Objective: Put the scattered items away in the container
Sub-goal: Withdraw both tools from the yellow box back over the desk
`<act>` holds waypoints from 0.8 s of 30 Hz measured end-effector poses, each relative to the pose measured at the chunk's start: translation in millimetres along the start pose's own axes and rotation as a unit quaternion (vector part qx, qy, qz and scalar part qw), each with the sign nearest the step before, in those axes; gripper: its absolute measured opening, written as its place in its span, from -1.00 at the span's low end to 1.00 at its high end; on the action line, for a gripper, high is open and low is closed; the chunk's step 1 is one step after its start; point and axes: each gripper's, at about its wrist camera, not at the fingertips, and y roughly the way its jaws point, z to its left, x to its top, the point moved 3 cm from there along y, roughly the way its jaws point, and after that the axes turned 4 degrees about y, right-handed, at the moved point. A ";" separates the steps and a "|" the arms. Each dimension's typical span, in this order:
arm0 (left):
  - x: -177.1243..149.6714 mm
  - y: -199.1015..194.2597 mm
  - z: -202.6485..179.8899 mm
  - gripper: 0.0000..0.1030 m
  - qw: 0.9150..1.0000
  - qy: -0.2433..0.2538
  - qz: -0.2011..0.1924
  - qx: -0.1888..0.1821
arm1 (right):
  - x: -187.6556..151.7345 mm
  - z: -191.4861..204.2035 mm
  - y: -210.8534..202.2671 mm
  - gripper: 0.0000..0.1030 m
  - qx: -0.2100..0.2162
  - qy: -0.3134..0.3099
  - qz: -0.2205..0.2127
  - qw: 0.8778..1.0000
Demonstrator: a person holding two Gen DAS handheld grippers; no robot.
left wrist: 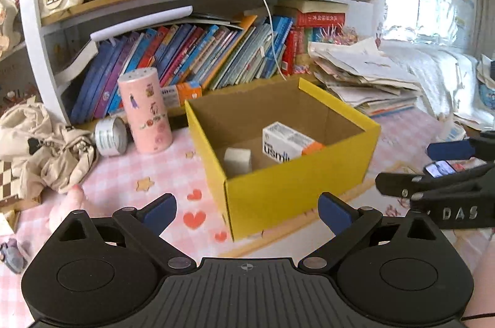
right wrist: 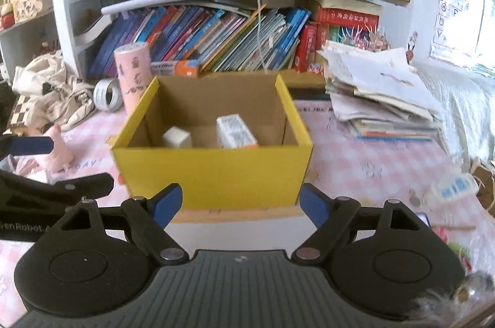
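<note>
While both tools hang empty in front of the box [right wrist: 213,173], the step in hand reads as a gap between deposits: something lies in the box already, and a fresh item is to be sought.

Surface [left wrist: 130,176]: pink check cloth, carrying the task's things.

Box: yellow card, open-topped, upright at mid-surface, just ahead of both tools. Holds two items, apart from each other: a white-and-orange carton [left wrist: 289,144] toward the right, tilted against the floor of the box, and a small white cube [left wrist: 236,159] toward the left.

Loose items, judged as remaining work: pink canister [left wrist: 145,111], upright left of the box; tape roll [left wrist: 110,136] on edge, touching or just beside the canister; a second orange carton [left wrist: 182,93] behind the canister at the foot of the bookshelf; a pink toy [right wrist: 58,151], partly hidden, near the left tool.

Left tool [left wrist: 247,212]: jaws well apart, nothing between them, angled downward at the box's near corner.

Right tool [right wrist: 241,206]: jaws well apart, nothing between them, angled downward, square to the box's front wall.

Next move, judged: swing a tool leftward to the canister or roll, straddle it, then close.
</note>
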 end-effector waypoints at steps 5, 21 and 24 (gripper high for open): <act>-18.2 -17.8 10.0 0.93 1.000 0.017 0.006 -0.011 | -21.5 24.7 -15.3 0.63 -0.018 0.012 0.006 1.000; -70.4 -65.6 58.2 0.93 0.999 0.016 0.029 -0.019 | -65.3 100.2 -43.2 0.70 -0.030 0.032 0.029 0.999; -81.4 -73.8 68.2 0.93 0.999 0.006 0.034 -0.017 | -70.4 113.9 -47.0 0.73 -0.026 0.022 0.031 0.999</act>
